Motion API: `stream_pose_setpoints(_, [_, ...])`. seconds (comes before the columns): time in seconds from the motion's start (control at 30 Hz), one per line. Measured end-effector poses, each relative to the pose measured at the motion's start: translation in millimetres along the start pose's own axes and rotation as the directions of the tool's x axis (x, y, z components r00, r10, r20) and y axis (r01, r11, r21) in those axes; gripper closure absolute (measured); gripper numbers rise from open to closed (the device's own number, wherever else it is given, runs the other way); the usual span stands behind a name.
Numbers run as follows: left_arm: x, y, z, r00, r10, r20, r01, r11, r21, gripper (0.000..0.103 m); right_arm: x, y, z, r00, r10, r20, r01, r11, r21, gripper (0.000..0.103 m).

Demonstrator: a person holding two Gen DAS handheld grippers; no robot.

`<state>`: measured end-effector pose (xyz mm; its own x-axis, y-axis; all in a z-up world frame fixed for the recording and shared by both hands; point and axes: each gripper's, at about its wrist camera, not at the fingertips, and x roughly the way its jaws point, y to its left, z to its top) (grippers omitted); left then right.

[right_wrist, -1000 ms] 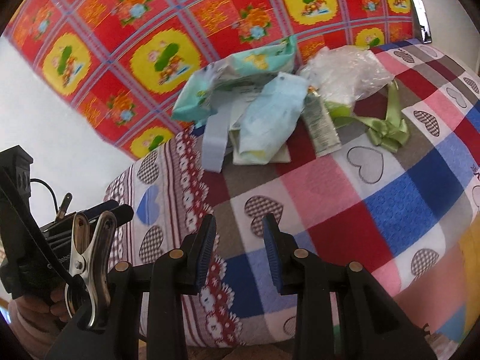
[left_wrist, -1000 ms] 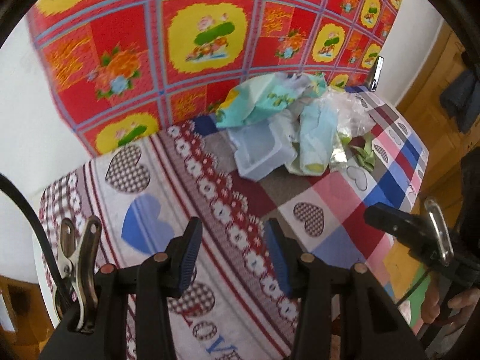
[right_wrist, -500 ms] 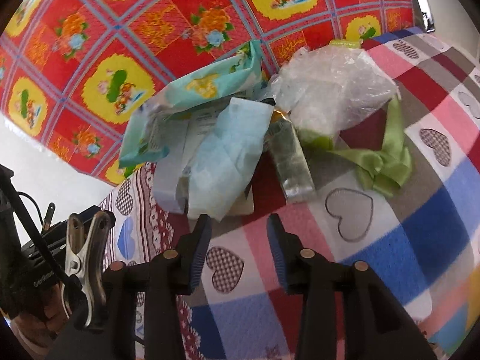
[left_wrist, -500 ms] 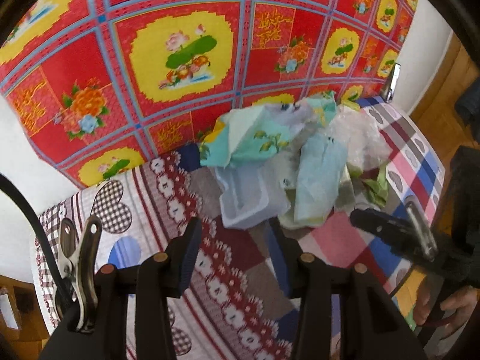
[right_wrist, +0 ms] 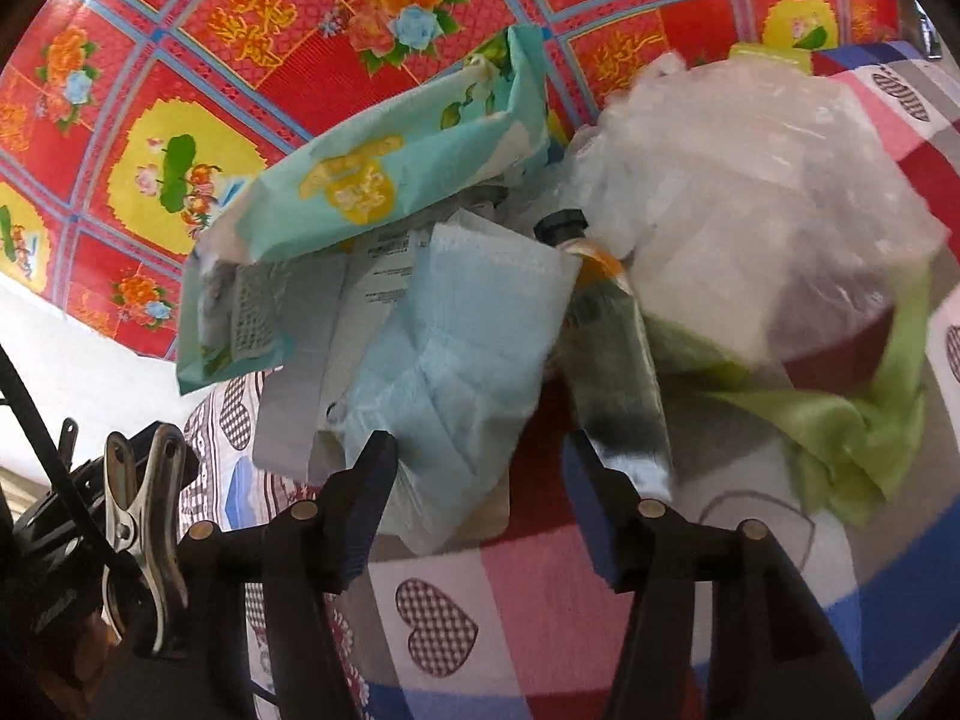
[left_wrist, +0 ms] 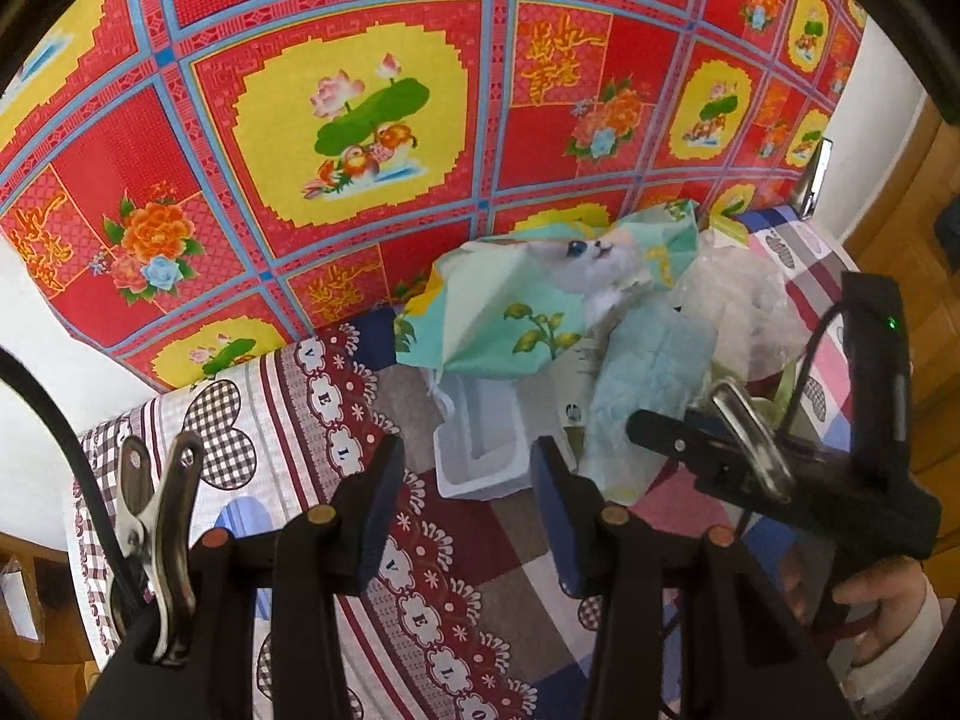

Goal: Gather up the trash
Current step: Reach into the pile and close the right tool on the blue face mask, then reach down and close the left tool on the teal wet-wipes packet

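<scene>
Just past the opening, empty right gripper (right_wrist: 480, 468) lies the blue mask (right_wrist: 462, 372).

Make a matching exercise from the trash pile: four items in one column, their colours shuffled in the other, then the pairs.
Items:
1. face mask
2. ribbon
3. plastic bag
4. tube cap

Colours:
A. black
B. clear
C. light blue
D. green

Pairs: 1-C, 2-D, 3-B, 4-A
</scene>
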<state>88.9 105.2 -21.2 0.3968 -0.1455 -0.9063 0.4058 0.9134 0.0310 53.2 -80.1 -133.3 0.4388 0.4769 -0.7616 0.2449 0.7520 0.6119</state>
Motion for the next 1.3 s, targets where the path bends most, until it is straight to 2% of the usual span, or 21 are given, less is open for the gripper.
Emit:
stream_pose_setpoints(0.1, [-3, -2, 1, 1.0, 0.001, 0.001, -0.001, 1.0, 0.006, 0.057, 5, 1, 5, 1.0, 0.005, -0.001, -0.005, 1.0, -0.004, 0.045])
stream_pose_setpoints(0.13, [-4, -3, 1, 1.0, 0.002, 0.004, -0.002, 1.0, 0.01, 0.057, 5, 2, 6, 1.0, 0.003, 0.0, -0.003, 1.0, -0.006, 0.049])
stream_pose_setpoints(0.17, [-6, -5, 2, 1.0, 0.003, 0.007, -0.003, 1.0, 0.016, 0.057, 6, 2, 6, 1.0, 0.009, -0.001, -0.009, 1.0, -0.005, 0.06])
stream_pose_setpoints(0.27, [-9, -10, 3, 1.0, 0.008, 0.018, -0.008, 1.0, 0.029, 0.057, 3, 2, 5, 0.999, 0.042, 0.0, -0.042, 0.999, -0.006, 0.076])
stream_pose_setpoints(0.43, [-8, -20, 9, 1.0, 0.018, 0.015, -0.018, 0.999, 0.044, 0.057, -8, 10, 4, 0.999, 0.046, 0.03, -0.044, 0.997, -0.06, 0.085])
stream_pose_setpoints(0.57, [-11, -30, 15, 1.0, 0.017, 0.023, -0.018, 0.998, 0.063, 0.057, -26, 7, -3, 0.998, 0.03, 0.058, -0.027, 0.998, -0.061, 0.085])
stream_pose_setpoints(0.67, [-13, -44, 21, 0.998, 0.048, 0.051, -0.053, 0.993, 0.108, 0.057, -38, 3, -5, 0.998, 0.033, 0.059, -0.029, 0.997, -0.066, 0.086])
stream_pose_setpoints(0.83, [-6, -75, 35, 0.988, 0.115, 0.102, -0.136, 0.962, 0.236, 0.056, -57, -12, -14, 0.998, 0.035, 0.055, -0.031, 0.998, -0.061, 0.086])
stream_pose_setpoints(1.0, [19, -92, 49, 0.985, 0.147, 0.089, -0.168, 0.929, 0.329, 0.056, -68, -29, -24, 0.999, 0.029, 0.046, -0.028, 0.999, -0.018, 0.085])
stream_pose_setpoints(1.2, [40, -98, 60, 0.96, 0.247, 0.131, -0.279, 0.873, 0.4, 0.05, -84, -50, -32, 0.997, 0.062, 0.049, -0.062, 0.998, -0.009, 0.085])
stream_pose_setpoints(1.3, [43, -97, 63, 0.959, 0.25, 0.135, -0.284, 0.862, 0.42, 0.049, -83, -53, -33, 0.996, 0.072, 0.046, -0.071, 0.997, -0.012, 0.085])
